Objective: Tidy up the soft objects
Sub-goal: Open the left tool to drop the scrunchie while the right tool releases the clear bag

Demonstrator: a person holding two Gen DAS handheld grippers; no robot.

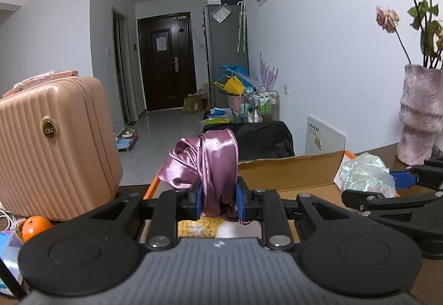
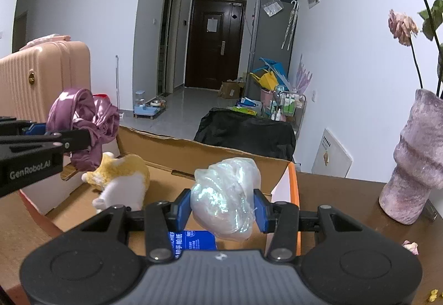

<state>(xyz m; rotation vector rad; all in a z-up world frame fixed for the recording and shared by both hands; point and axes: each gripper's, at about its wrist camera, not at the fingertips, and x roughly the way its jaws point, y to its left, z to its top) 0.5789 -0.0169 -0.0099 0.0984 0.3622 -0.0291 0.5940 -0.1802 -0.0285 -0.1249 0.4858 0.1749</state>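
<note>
Both jaws clenched: left gripper (image 1: 218, 198) holds satin cloth (image 1: 210, 163) draped vertically; right gripper (image 2: 225, 209) holds upright crinkled bag (image 2: 225, 194).

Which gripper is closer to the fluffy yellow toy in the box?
Left. The left gripper, shut on the purple cloth, hangs just above the toy. The right gripper, holding the shiny bag, is further along the box.

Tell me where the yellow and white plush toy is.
In the right wrist view, the yellow and white plush toy lies inside the open cardboard box, at its left, below the bunched purple satin cloth.
</note>
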